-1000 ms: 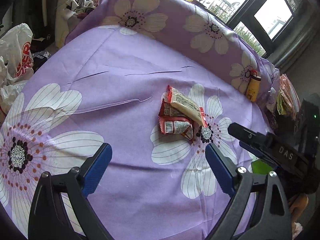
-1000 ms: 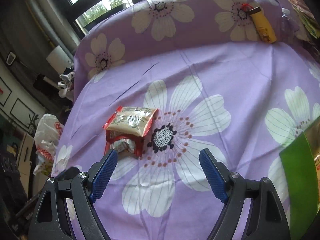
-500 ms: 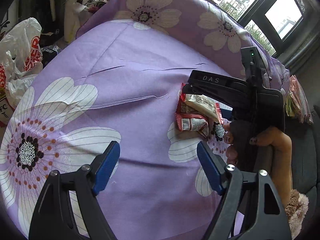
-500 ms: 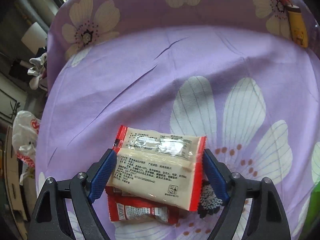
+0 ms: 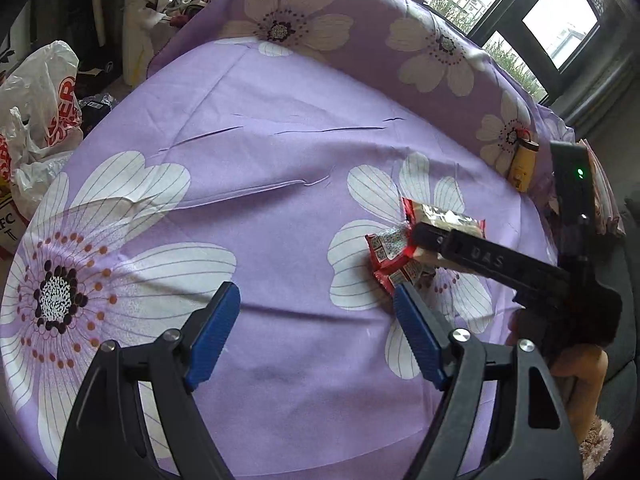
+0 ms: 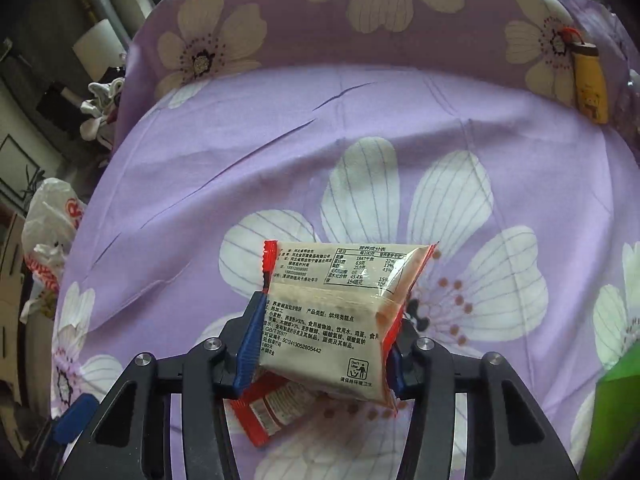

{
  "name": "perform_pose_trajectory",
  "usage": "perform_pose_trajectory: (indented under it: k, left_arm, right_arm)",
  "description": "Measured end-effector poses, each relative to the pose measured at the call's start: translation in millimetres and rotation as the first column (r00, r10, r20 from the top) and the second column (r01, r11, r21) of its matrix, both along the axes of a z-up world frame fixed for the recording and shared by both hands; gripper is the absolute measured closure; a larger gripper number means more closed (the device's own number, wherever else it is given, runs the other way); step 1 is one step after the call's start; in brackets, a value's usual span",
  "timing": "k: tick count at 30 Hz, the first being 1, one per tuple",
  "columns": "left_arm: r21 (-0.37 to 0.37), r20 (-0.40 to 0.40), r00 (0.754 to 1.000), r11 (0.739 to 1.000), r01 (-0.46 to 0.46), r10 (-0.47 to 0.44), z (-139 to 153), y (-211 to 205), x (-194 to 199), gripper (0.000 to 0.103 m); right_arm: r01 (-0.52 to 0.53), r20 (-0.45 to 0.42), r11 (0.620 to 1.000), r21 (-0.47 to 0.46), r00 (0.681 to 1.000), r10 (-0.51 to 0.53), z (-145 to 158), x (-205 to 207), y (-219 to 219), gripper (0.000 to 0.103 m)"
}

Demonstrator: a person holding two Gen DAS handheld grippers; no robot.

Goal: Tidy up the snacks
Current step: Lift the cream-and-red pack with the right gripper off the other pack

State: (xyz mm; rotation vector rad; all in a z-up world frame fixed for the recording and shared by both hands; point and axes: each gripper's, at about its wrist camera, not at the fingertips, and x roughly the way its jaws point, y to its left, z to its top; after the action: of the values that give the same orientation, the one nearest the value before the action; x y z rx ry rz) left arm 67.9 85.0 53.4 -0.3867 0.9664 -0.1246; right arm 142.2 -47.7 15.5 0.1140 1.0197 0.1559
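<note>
A cream snack packet [image 6: 332,320] with red ends lies on top of a red packet [image 6: 264,412] on the purple flowered sheet [image 6: 240,168]. My right gripper [image 6: 328,324] has its jaws closing on the cream packet; the blue pads press both its sides and the wrapper bulges. In the left wrist view the same cream packet [image 5: 444,216] and red packet [image 5: 388,248] show at the right, partly hidden by the right gripper's black body. My left gripper [image 5: 316,300] stands open over bare sheet to the left of the packets, with nothing between its fingers.
A yellow bottle [image 6: 590,84] lies at the sheet's far right edge. A green box [image 6: 616,412] pokes in at the near right. A white plastic bag [image 5: 44,120] and clutter sit on the floor to the left. A hand [image 5: 576,368] holds the right gripper.
My right gripper came down over the two packets and closed from wide open onto the cream one. The left gripper stayed in place, its jaws slightly narrower.
</note>
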Motion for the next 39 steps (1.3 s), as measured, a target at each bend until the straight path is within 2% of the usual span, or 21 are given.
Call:
perform_pose_trajectory:
  k: [3,10,14,17,20,25,27,29,32,34,37,39]
  left_arm:
    - [0.008,-0.005,1.0,1.0,0.022,-0.022,-0.4,-8.0,-3.1,0.024]
    - [0.034,-0.025,0.994,0.994,0.103,-0.102,-5.5,-38.6,-12.7,0.024]
    - [0.04,-0.055,0.989,0.989,0.142,-0.14,-11.6,-53.2,-15.6,0.024]
    - [0.027,-0.065,0.984,0.986,0.166,-0.164,-13.5,-61.5,-17.4,0.024]
    - [-0.001,-0.085,0.975,0.979,0.206,-0.205,-17.1,-71.7,-20.8,0.024]
    - [-0.03,-0.111,0.953,0.959,0.281,-0.282,-24.9,-93.1,-24.2,0.038]
    - [-0.037,-0.122,0.945,0.952,0.303,-0.305,-29.4,-100.8,-25.1,0.042]
    - [-0.051,-0.133,0.938,0.947,0.316,-0.32,-33.8,-106.0,-25.8,0.045]
    - [-0.009,-0.12,0.938,0.945,0.328,-0.327,-33.9,-114.2,-28.9,0.052]
    - [-0.002,-0.113,0.931,0.938,0.348,-0.346,-34.5,-120.1,-31.0,0.061]
    - [0.054,-0.094,0.931,0.932,0.358,-0.352,-33.2,-128.5,-35.0,0.061]
    - [0.065,-0.081,0.932,0.931,0.358,-0.353,-30.9,-130.8,-36.6,0.062]
  right_arm:
    - [-0.03,-0.035,0.996,0.079,0.999,0.033,-0.7,-33.8,-19.0,0.051]
    - [-0.067,-0.102,0.983,0.17,0.991,0.085,-17.7,-97.4,-38.7,0.05]
    - [-0.037,-0.12,0.987,0.159,0.991,0.056,-27.8,-112.5,-51.4,0.046]
    - [0.016,-0.106,0.978,0.209,0.994,0.007,-23.5,-119.1,-69.8,0.031]
    - [0.054,-0.054,0.969,0.242,0.998,-0.042,-13.3,-123.0,-87.7,0.03]
    - [0.087,-0.068,0.933,0.349,0.995,-0.067,-19.6,-121.2,-105.2,0.032]
    - [0.093,-0.098,0.926,0.367,0.993,-0.061,-26.7,-118.0,-103.7,0.04]
    - [0.103,-0.119,0.921,0.375,0.991,-0.062,-33.1,-113.6,-100.4,0.044]
    - [0.103,-0.142,0.918,0.383,0.989,-0.052,-40.3,-111.8,-95.3,0.046]
    - [0.097,-0.131,0.922,0.375,0.99,-0.051,-38.7,-112.8,-92.6,0.046]
    - [0.079,-0.149,0.905,0.417,0.989,-0.018,-41.8,-112.5,-88.4,0.047]
    - [0.083,-0.142,0.911,0.403,0.99,-0.027,-39.8,-113.7,-86.2,0.047]
